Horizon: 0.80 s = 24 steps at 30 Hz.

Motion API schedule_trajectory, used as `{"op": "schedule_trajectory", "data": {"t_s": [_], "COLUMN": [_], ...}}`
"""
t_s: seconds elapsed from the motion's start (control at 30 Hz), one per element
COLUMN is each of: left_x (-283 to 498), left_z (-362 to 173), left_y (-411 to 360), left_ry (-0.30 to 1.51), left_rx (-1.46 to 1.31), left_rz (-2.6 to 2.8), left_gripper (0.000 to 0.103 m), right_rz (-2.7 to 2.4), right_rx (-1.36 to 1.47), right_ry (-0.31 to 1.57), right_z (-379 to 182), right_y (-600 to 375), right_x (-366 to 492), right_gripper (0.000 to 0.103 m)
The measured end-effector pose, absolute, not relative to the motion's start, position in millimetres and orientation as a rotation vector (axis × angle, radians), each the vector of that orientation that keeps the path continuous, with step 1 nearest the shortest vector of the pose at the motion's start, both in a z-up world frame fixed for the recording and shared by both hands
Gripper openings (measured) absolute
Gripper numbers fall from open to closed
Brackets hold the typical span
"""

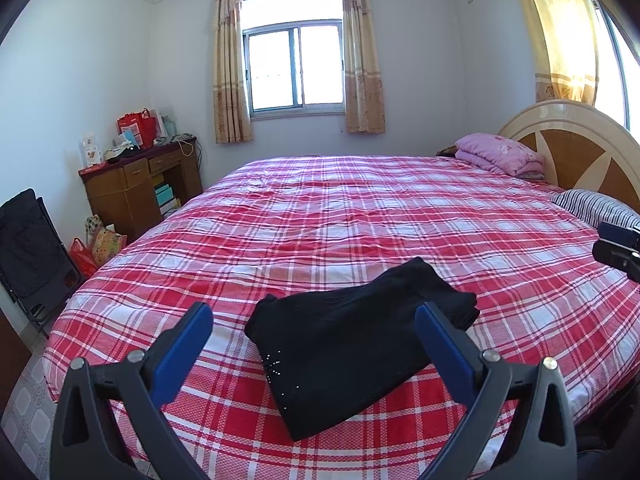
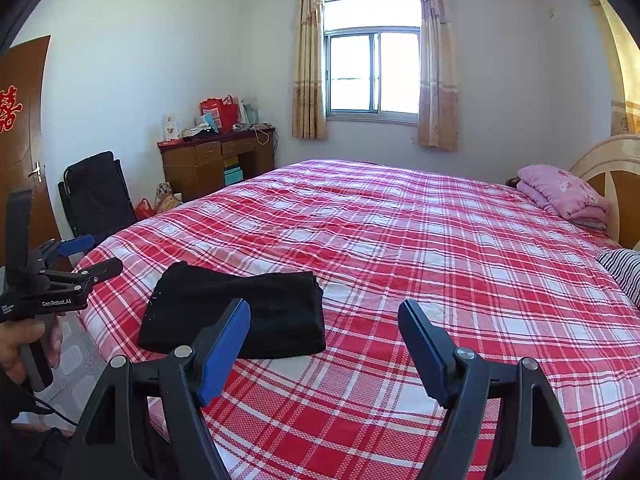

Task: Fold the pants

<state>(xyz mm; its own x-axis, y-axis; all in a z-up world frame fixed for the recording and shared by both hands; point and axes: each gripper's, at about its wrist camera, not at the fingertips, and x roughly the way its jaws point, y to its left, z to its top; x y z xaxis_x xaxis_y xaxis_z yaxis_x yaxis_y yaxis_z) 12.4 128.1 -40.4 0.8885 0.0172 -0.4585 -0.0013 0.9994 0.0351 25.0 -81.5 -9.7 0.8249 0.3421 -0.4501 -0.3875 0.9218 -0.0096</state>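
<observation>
The black pants (image 1: pixel 340 344) lie folded into a compact rectangle near the front edge of the red plaid bed (image 1: pixel 360 220). Small shiny studs dot their near corner. My left gripper (image 1: pixel 316 320) hovers open in front of the pants, its blue fingers (image 1: pixel 192 332) framing them without touching. In the right wrist view the pants (image 2: pixel 240 312) lie to the left of my right gripper (image 2: pixel 324 324), which stands open over bare sheet (image 2: pixel 400 240). The left gripper (image 2: pixel 86 258), held by a hand (image 2: pixel 24 340), shows at the left edge, jaws apart and empty.
A folded pink blanket (image 2: pixel 560 192) and a striped pillow (image 2: pixel 624 272) lie by the headboard (image 1: pixel 580 148). A wooden desk (image 2: pixel 212 164) piled with bags, a black folding chair (image 2: pixel 96 196) and floor bags (image 1: pixel 96 244) stand to the left of the bed.
</observation>
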Motion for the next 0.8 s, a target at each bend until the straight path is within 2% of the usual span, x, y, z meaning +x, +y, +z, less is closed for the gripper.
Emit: {"op": "schedule_trajectory", "data": {"t_s": [0.8], "left_x": [6.5], "left_z": [-31.0], "left_y": [130.0], "left_ry": [0.417], "left_rx": [0.054], "left_rz": [0.086], "left_gripper": [0.103], "right_rz": [0.389], "right_rx": [-0.143], "right_ry": [0.441], "right_z": [-12.3], "right_y": [-73.3], "right_x": [19.7], "right_gripper": [0.078]}}
